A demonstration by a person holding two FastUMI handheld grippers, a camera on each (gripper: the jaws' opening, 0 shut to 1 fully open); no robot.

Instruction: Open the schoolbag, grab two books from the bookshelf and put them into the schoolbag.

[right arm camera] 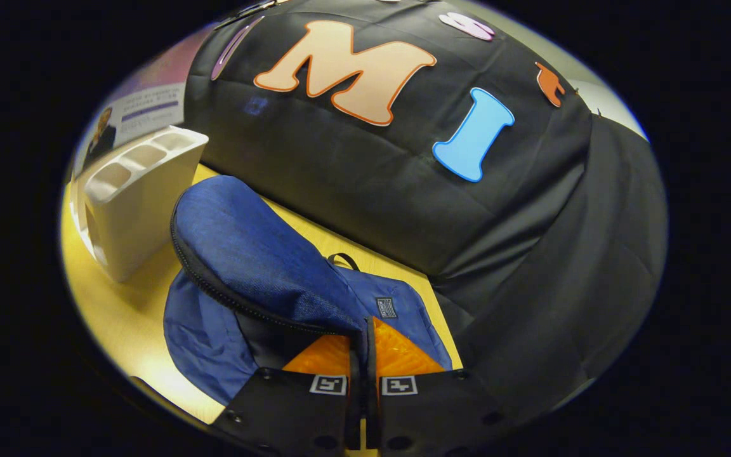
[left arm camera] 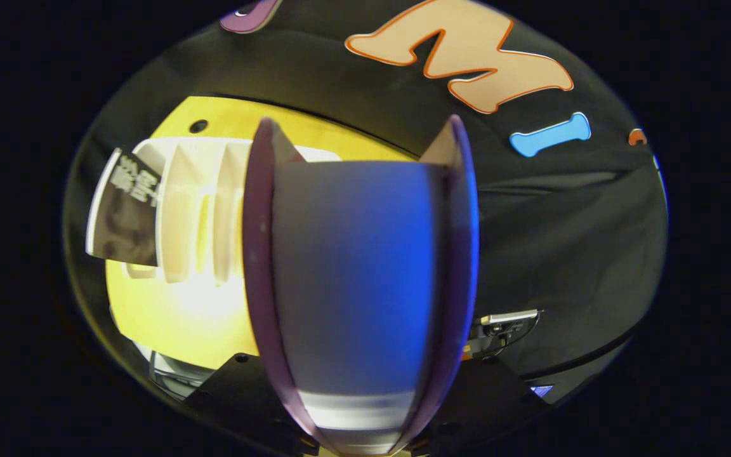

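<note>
The bag (right arm camera: pixel 264 266), blue, lies on the yellow bench (right arm camera: pixel 118 317) in the right gripper view, its zipped flap lifted into a dome over a dark opening. The right claw (right arm camera: pixel 363 355) is pressed together on the flap's edge, pinching the fabric between both fingers right at the zip line. A small loop and a sewn patch show on the bag's far part, which lies just beside the black cloth wall (right arm camera: pixel 403 190).

In the left gripper view a book (left arm camera: pixel 359 279) stands upright between the fingers of the left claw (left arm camera: pixel 360 438), its blue-grey cover facing the camera and its purple edges bowed out to either side. The fingers clamp it low down, at its bottom edge. It is held above the bench (left arm camera: pixel 175 311), right of the shelf (left arm camera: pixel 194 216).

The shelf is white, with upright dividers. In the left gripper view it is seen from the front, with a second book (left arm camera: pixel 125 209), dark-covered, leaning in its leftmost slot. The right gripper view shows the shelf (right arm camera: pixel 137 197) from above and behind, its slots open at the top, standing near the bag's flap but apart from it. Behind it there a printed poster (right arm camera: pixel 143 108) stands at the bench's far end.
</note>
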